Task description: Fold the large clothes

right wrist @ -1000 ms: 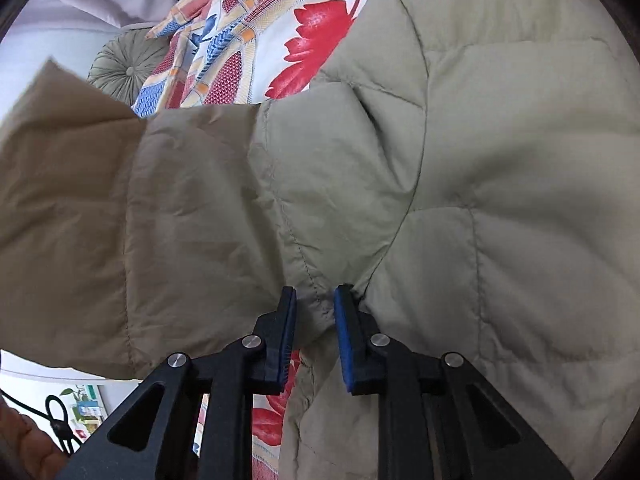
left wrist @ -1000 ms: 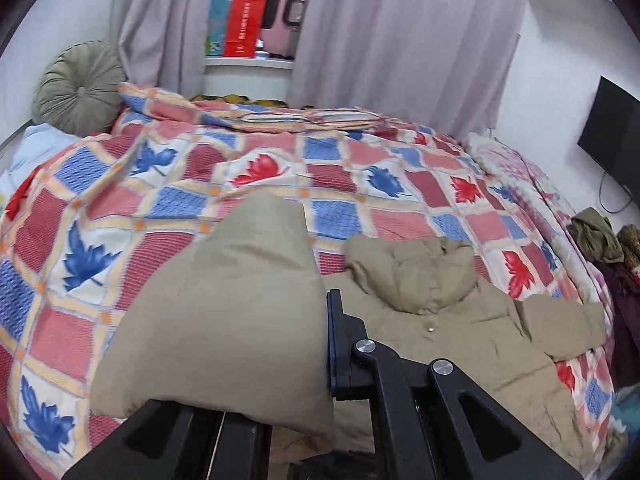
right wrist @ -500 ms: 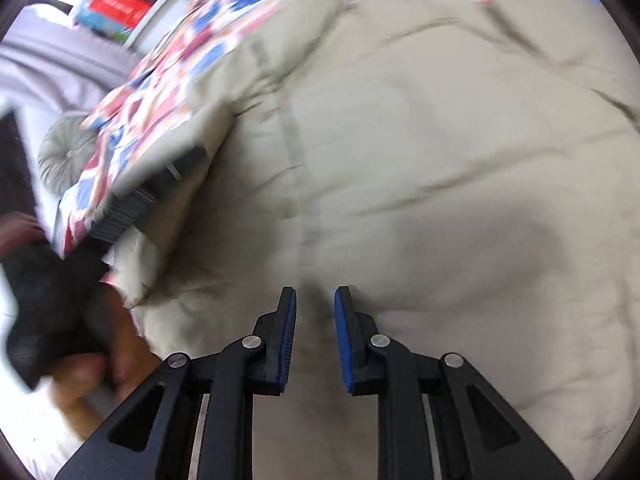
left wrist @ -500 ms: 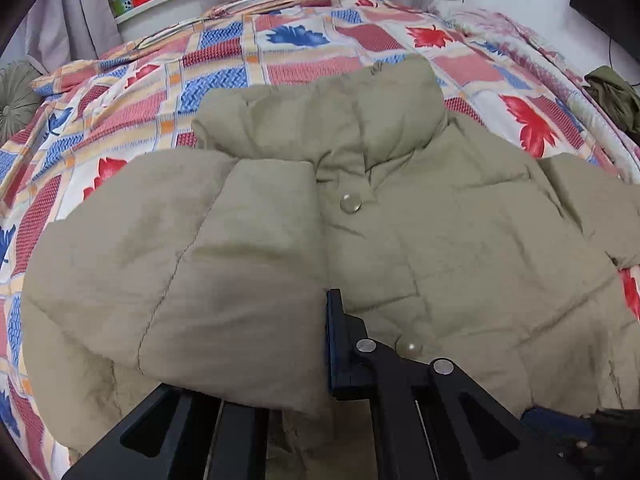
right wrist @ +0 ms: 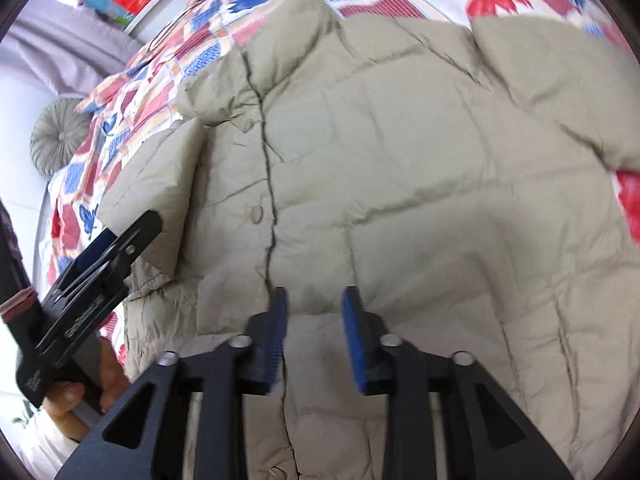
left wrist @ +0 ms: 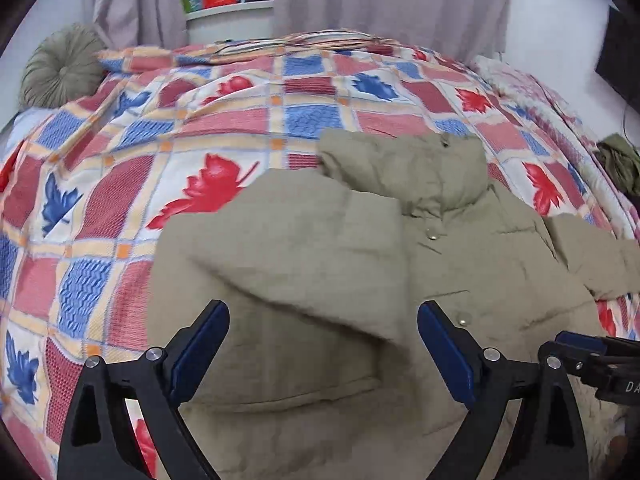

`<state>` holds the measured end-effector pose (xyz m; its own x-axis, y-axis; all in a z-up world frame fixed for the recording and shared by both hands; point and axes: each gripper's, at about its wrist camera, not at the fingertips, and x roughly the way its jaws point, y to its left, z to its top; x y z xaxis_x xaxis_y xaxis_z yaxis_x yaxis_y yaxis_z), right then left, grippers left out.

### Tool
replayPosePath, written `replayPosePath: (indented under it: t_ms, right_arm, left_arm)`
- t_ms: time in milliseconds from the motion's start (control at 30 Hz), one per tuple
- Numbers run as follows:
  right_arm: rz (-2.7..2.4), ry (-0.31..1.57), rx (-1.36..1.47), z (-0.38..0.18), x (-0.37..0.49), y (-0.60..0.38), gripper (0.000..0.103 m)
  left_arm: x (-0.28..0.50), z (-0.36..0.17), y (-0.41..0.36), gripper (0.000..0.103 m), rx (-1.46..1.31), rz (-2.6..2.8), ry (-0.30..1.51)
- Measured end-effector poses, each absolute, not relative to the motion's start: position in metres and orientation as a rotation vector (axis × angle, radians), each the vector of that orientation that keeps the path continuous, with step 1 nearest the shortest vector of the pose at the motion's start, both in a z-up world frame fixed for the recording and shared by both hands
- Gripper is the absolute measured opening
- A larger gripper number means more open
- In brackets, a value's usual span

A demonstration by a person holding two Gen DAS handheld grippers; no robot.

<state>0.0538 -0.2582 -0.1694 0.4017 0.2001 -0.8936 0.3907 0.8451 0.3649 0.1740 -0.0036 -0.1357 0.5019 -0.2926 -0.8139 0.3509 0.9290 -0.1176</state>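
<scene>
A large beige puffer jacket [left wrist: 460, 264] lies front-up on the bed, collar toward the far side. It fills the right wrist view [right wrist: 400, 184]. Its left sleeve [left wrist: 296, 264] is folded in over the chest. My left gripper [left wrist: 322, 344] is open wide and empty, just above that sleeve; it also shows in the right wrist view [right wrist: 116, 236]. My right gripper [right wrist: 314, 332] is open and empty above the jacket's lower front, near the snap placket. The other sleeve [left wrist: 596, 256] lies spread out to the right.
The bed has a quilt [left wrist: 180, 152] with red and blue leaves. A round green cushion [left wrist: 60, 68] sits at the far left. Grey curtains [left wrist: 380, 0] hang behind. Dark clothes [left wrist: 618, 164] lie at the right edge, below a dark screen.
My left gripper carried the sleeve over the jacket's chest, then opened and let it go. My right gripper let go of the fabric and opened wider.
</scene>
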Motion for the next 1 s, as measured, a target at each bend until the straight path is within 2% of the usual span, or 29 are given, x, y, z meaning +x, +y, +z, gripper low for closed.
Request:
replayPosePath:
  t_ms: [33, 100, 167, 233, 300, 333, 367, 400, 600, 667, 700, 800, 933, 1000]
  right_arm:
    - [-0.122, 1.154, 0.547, -0.162, 0.055, -0.254, 0.064]
    - [-0.088, 1.116, 0.439, -0.145, 0.065, -0.238, 0.065]
    - [-0.050, 1.086, 0.306, -0.130, 0.084, -0.212, 0.069]
    - [-0.004, 1.060, 0.155, -0.120, 0.106, -0.178, 0.082]
    - [0.019, 1.041, -0.004, -0.118, 0.125, -0.142, 0.082]
    - [0.023, 1.035, -0.082, -0.119, 0.132, -0.125, 0.082]
    - [0.027, 1.025, -0.174, -0.122, 0.143, -0.104, 0.082]
    - [0.030, 1.017, -0.236, -0.126, 0.147, -0.092, 0.082]
    - [-0.032, 1.030, -0.489, -0.170, 0.188, -0.042, 0.081]
    - [-0.104, 1.008, -0.457, -0.173, 0.188, -0.057, 0.046]
    - [-0.146, 1.013, -0.413, -0.171, 0.188, -0.069, 0.012]
    - [-0.248, 1.043, -0.087, -0.165, 0.173, -0.134, 0.013]
    - [-0.348, 1.111, 0.361, -0.189, 0.134, -0.223, 0.013]
    - [-0.379, 1.140, 0.590, -0.202, 0.109, -0.261, 0.018]
  left_arm:
    - [0.183, -0.137, 0.019, 0.096, 0.008, -0.365, 0.996]
    - [0.203, -0.144, 0.058, 0.095, -0.087, -0.307, 1.033]
    - [0.221, -0.157, 0.094, 0.088, -0.186, -0.271, 1.076]
    - [0.235, -0.177, 0.116, 0.087, -0.298, -0.280, 1.148]
    - [0.242, -0.198, 0.130, 0.065, -0.372, -0.286, 1.207]
    - [0.244, -0.209, 0.132, 0.044, -0.381, -0.295, 1.244]
    - [0.245, -0.220, 0.132, 0.029, -0.376, -0.297, 1.273]
    - [0.244, -0.225, 0.132, 0.025, -0.358, -0.285, 1.276]
    - [0.236, -0.228, 0.116, 0.025, -0.206, -0.245, 1.227]
    - [0.235, -0.225, 0.108, 0.025, -0.146, -0.243, 1.216]
    - [0.235, -0.225, 0.106, 0.025, -0.129, -0.244, 1.212]
    - [0.234, -0.226, 0.103, 0.025, -0.092, -0.237, 1.204]
    - [0.234, -0.224, 0.101, 0.025, -0.044, -0.206, 1.201]
    - [0.233, -0.213, 0.098, 0.025, -0.015, -0.187, 1.178]
